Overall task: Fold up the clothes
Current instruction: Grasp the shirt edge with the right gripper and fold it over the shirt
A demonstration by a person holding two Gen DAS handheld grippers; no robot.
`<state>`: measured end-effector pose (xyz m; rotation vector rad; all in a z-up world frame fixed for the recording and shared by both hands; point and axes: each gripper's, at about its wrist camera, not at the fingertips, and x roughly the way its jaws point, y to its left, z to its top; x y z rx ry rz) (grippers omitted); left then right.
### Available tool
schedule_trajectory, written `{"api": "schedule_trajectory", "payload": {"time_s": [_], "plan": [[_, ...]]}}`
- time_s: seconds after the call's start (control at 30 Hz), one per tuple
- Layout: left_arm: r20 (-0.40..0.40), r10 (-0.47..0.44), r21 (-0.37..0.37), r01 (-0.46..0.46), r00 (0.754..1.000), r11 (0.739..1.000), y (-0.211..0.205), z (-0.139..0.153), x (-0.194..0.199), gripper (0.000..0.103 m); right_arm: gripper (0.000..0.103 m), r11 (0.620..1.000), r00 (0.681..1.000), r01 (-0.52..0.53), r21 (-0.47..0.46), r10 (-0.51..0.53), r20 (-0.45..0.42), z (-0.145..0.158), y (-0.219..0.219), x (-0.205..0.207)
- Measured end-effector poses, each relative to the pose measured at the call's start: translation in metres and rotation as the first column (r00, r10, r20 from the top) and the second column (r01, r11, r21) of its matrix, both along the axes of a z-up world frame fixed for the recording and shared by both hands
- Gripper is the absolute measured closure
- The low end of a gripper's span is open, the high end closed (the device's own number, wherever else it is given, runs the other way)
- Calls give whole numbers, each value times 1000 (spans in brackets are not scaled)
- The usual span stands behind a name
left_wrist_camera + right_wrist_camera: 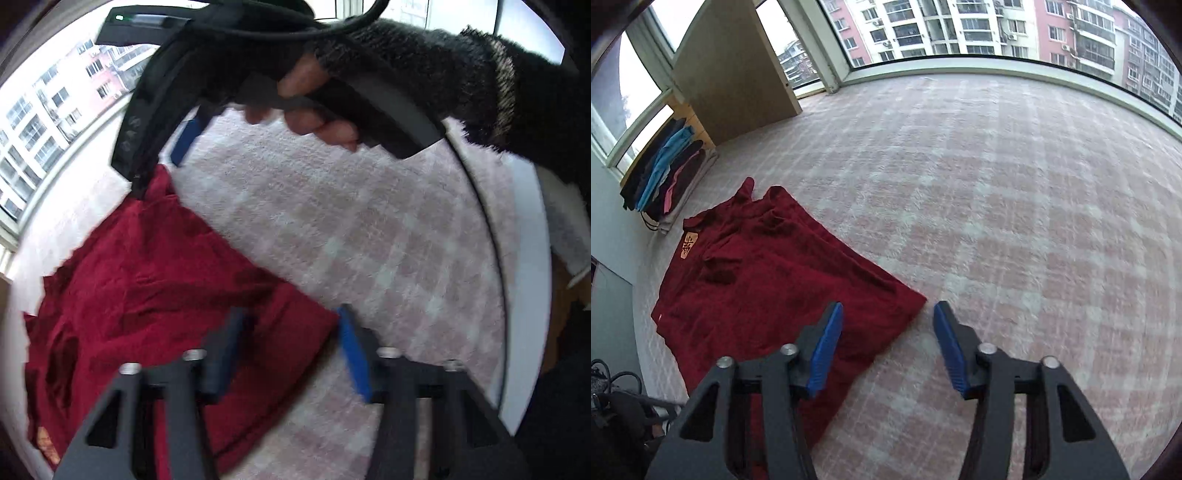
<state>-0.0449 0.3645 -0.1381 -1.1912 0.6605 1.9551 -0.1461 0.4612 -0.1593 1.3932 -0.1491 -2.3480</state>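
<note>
My left tongs (288,350) and my right tongs (886,347) are both apart and hold nothing. The red shirt (768,280) lies flat on the pink checked rug (997,221), with one corner just under my right tongs. I think the soft rug could get pinched up with the cloth if I bite too low. The shirt could also bunch up. Big windows (960,33) show tall buildings outside. A pile of folded clothes (665,173) sits by the wall.

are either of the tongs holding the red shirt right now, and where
No, nothing is held. The left tongs and right tongs both stand open above the red shirt near its corner, with no cloth pinched between the pads.
</note>
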Motion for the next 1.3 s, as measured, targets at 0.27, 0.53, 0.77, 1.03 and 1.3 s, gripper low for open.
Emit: {"api": "schedule_trajectory", "payload": {"time_s": [0.27, 0.53, 0.77, 1.03, 1.3], "plan": [[77, 55, 194, -69, 995, 979, -35, 31, -10, 94, 100, 993, 997, 71, -94, -74, -28, 17, 12, -6], [78, 179, 446, -195, 981, 874, -139, 93, -9, 94, 100, 973, 994, 55, -223, -75, -80, 93, -25, -18], [123, 417, 535, -414, 900, 736, -271, 91, 13, 94, 100, 972, 981, -144, -184, 116, -155, 139, -171, -42], [254, 558, 502, -601, 790, 622, -372, 27, 27, 94, 100, 952, 952, -306, -28, 305, -35, 78, -344, -68], [294, 515, 484, -590, 805, 646, -392, -8, 27, 94, 100, 962, 964, -265, 59, 266, -8, 60, -353, -57]]}}
